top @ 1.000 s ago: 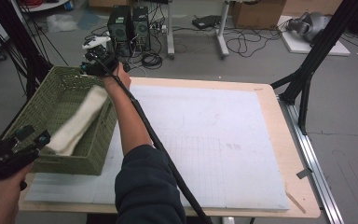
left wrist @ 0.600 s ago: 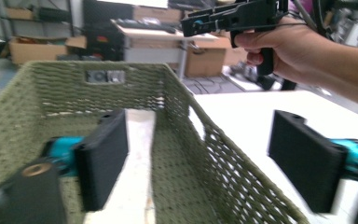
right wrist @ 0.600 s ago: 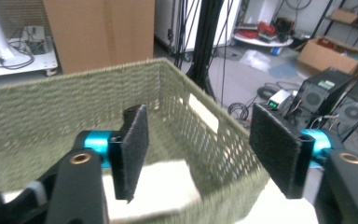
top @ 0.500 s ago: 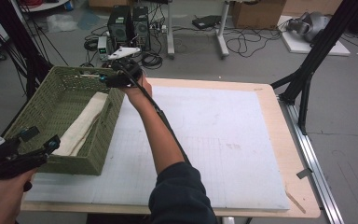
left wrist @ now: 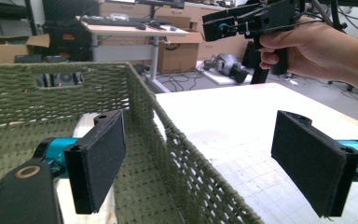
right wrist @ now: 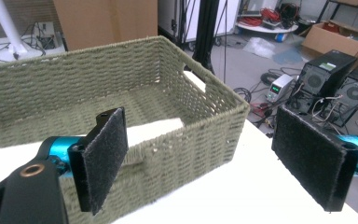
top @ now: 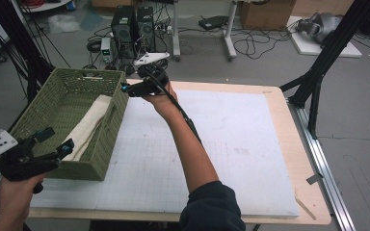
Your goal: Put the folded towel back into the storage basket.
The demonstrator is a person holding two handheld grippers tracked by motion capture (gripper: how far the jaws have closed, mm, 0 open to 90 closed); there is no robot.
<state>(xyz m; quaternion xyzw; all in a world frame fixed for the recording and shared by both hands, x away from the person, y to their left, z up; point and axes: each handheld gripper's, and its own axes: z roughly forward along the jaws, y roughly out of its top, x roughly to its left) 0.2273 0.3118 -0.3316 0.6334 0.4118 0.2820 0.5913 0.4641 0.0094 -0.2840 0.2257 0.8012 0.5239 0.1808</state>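
We see the green woven rectangular basket at the tabletop's left, a folded cream cloth lying inside. Our left gripper hovers at its near corner, jaws wide and empty; our right gripper, jaws just opened, nothing between, hangs by its far right corner.

A green woven basket sits at the counter's left edge, a cream cloth inside; the right gripper hovers beside its far corner, the left gripper at its near end, both open
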